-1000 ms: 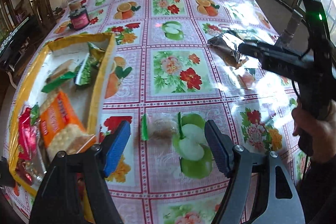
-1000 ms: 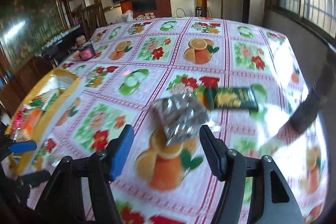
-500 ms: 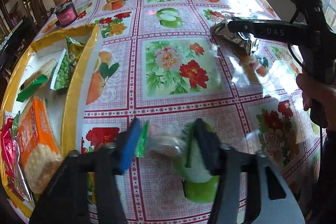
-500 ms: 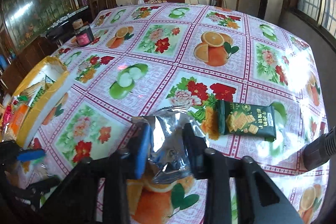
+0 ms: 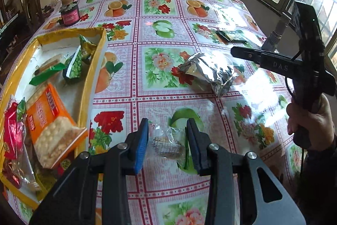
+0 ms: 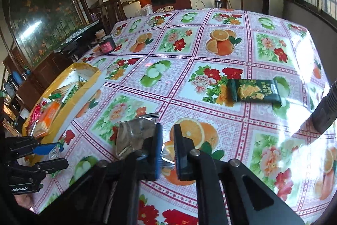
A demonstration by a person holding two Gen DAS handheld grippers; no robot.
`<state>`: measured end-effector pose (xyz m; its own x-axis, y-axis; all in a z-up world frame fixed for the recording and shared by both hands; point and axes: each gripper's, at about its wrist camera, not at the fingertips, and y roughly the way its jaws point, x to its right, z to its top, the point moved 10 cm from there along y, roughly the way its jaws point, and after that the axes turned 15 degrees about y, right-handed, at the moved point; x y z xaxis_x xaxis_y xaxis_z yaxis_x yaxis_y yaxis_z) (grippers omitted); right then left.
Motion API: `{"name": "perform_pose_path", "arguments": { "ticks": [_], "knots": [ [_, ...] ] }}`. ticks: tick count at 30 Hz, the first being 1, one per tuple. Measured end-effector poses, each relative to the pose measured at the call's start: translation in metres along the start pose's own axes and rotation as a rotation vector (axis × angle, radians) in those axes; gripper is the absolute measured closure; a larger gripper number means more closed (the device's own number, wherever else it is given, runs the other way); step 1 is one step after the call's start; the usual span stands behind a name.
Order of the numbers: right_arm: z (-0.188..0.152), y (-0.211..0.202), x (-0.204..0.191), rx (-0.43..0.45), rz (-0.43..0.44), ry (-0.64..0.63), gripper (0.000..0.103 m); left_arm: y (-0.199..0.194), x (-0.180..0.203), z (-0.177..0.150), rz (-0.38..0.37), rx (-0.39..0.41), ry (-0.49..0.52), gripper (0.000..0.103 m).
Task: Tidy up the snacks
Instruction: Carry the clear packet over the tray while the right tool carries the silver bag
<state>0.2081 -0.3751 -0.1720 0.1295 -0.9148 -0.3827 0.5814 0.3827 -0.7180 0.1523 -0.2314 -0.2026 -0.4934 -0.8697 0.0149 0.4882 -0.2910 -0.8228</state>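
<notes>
- While closing from both sides on the clear packet (image 5: 166,146), pads of the left gripper (image 5: 167,125) already at the wrapper's two ends: a narrow gap, packet pinched between the jaws.
- Clear packet: on the worktop (image 5: 137,98) just beside the yellow tray (image 5: 95,69), outside its long wall and toward its near end.
- Long axis of that packet: pad to pad across the jaws, roughly square to the tray's long wall.
- Right gripper (image 6: 168,140): jaws opening to a modest gap, with only the crimped tail of the foil packet (image 6: 132,136) between them and no clear press from either pad.
- Bulk of the foil: bulging out past the blue pad, on the tray side of the jaws.
- Foil packet: well apart from the tray wall, farther from it than the clear packet.
- Dark green packet (image 6: 256,93): farthest from the tray, beyond the foil, lying flat and untouched, long axis running roughly toward the tray.
- Probably the deciding relation: tray off to the same side of both jaws, left hand much the nearer, so a short carry over the wall for the clear packet.
- Likely needed on the right: a firmer, deeper bite on the foil before any lift.
</notes>
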Motion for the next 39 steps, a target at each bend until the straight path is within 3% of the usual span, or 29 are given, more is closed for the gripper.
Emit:
{"name": "perform_pose_path", "arguments": {
  "ticks": [1,2,6,10,14,20,22,27,39],
  "knots": [
    [-0.001,0.001,-0.007,-0.001,0.01,-0.019,0.043,-0.002,0.0,-0.001,-0.001,0.001,-0.001,0.065],
    [-0.004,0.004,-0.014,-0.007,0.011,-0.052,0.037,-0.004,0.0,-0.002,0.002,0.004,0.0,0.065],
    [-0.015,0.028,-0.036,-0.07,-0.039,-0.196,0.037,-0.013,-0.003,-0.006,-0.008,0.01,-0.021,0.065],
    [-0.031,0.055,-0.042,-0.128,-0.156,-0.319,0.039,-0.019,-0.01,-0.007,-0.013,0.018,-0.047,0.065],
    [-0.032,0.05,-0.04,-0.104,-0.163,-0.284,0.045,-0.029,-0.02,-0.006,0.026,0.039,-0.06,0.065],
    [-0.026,0.001,-0.049,-0.006,0.017,-0.088,0.045,-0.047,-0.034,-0.004,0.083,0.073,-0.064,0.065],
    [-0.027,-0.017,-0.054,0.01,0.133,0.0,0.045,-0.053,-0.041,-0.003,0.102,0.083,-0.071,0.065],
    [-0.035,-0.037,-0.072,0.017,0.273,0.093,0.045,-0.07,-0.057,-0.005,0.158,0.105,-0.088,0.065],
    [-0.041,-0.038,-0.137,-0.014,0.376,0.039,0.045,-0.095,-0.103,-0.027,0.264,0.113,-0.153,0.065]
  ]
}}
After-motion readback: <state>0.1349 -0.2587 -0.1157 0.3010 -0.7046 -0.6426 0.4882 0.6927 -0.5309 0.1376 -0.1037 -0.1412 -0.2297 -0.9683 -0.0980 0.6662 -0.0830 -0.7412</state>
